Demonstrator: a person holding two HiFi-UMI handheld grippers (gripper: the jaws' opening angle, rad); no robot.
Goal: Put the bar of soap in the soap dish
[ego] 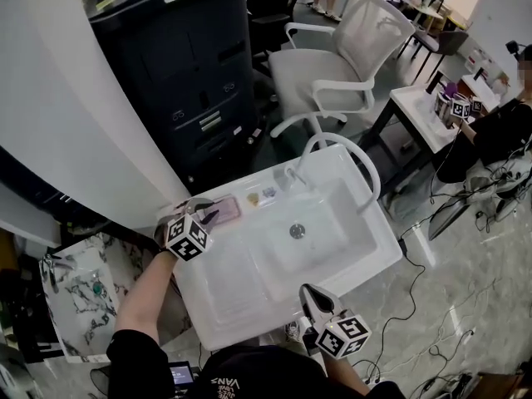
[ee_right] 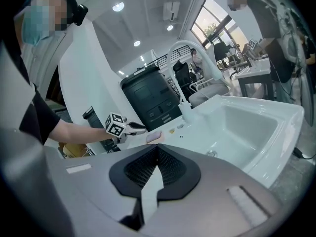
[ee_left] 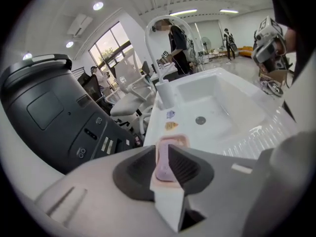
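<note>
The pink bar of soap (ego: 223, 212) lies in a pale pink soap dish (ego: 238, 207) on the white sink's (ego: 249, 306) back left ledge. My left gripper (ego: 208, 217) hovers just left of the dish and points at it. In the left gripper view the soap (ee_left: 164, 166) and the dish (ee_left: 180, 140) show through the narrow gap of the left gripper (ee_left: 163, 149); the pads do not touch the soap. In the right gripper view the soap (ee_right: 154, 136) rests apart from the left gripper (ee_right: 139, 127). My right gripper (ego: 306, 294) stays at the sink's front edge, its jaws (ee_right: 157, 150) shut and empty.
A curved white faucet (ego: 359, 155) arches over the basin with its drain (ego: 297, 231). Two small items (ego: 260, 194) sit on the ledge beside the dish. A black cabinet (ego: 183, 73) and a white chair (ego: 332, 65) stand behind the sink. A marbled basin (ego: 79, 293) is at left.
</note>
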